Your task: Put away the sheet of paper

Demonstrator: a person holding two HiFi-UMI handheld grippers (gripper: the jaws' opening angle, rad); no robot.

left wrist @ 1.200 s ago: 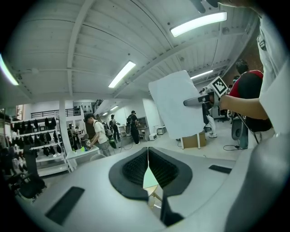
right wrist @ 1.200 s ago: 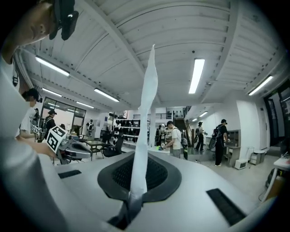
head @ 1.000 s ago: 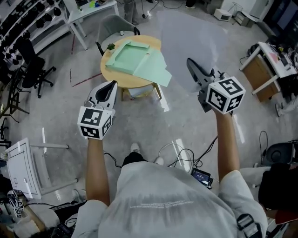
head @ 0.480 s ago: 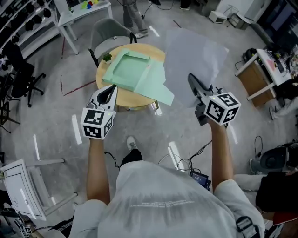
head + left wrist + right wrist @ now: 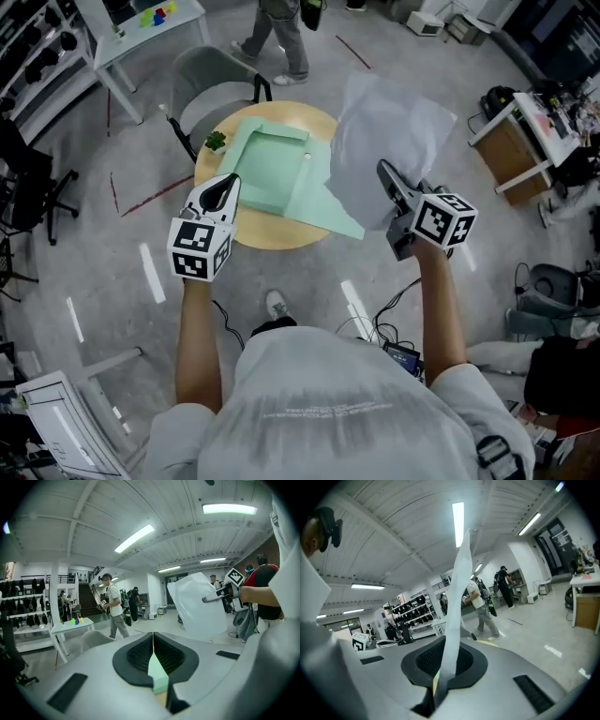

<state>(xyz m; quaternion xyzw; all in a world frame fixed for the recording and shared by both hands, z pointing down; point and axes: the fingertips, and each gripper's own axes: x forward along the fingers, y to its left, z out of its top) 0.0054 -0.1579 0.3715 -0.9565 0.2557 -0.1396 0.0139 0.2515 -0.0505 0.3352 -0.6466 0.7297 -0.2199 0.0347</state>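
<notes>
A pale green folder [image 5: 272, 169] lies open on a round wooden table [image 5: 272, 234]. My right gripper [image 5: 382, 169] is shut on the lower edge of a thin white sheet of paper [image 5: 389, 127], which hangs in the air just right of the table. In the right gripper view the sheet [image 5: 457, 597] rises edge-on from the closed jaws of that gripper [image 5: 443, 667]. My left gripper [image 5: 228, 181] hovers over the table's near left edge, shut and empty. In the left gripper view its pads [image 5: 153, 639] meet, and the sheet [image 5: 199, 606] shows to the right.
A grey chair [image 5: 211, 80] stands behind the table, and a person [image 5: 281, 28] walks past beyond it. A white table [image 5: 141, 28] is at the back left. A wooden desk [image 5: 511, 131] is at the right. Cables [image 5: 375, 309] trail on the floor near my feet.
Both grippers have come forward to the round table, which now sits nearer in the head view. The right gripper has rolled, and the sheet it holds now stands beside the folder.
</notes>
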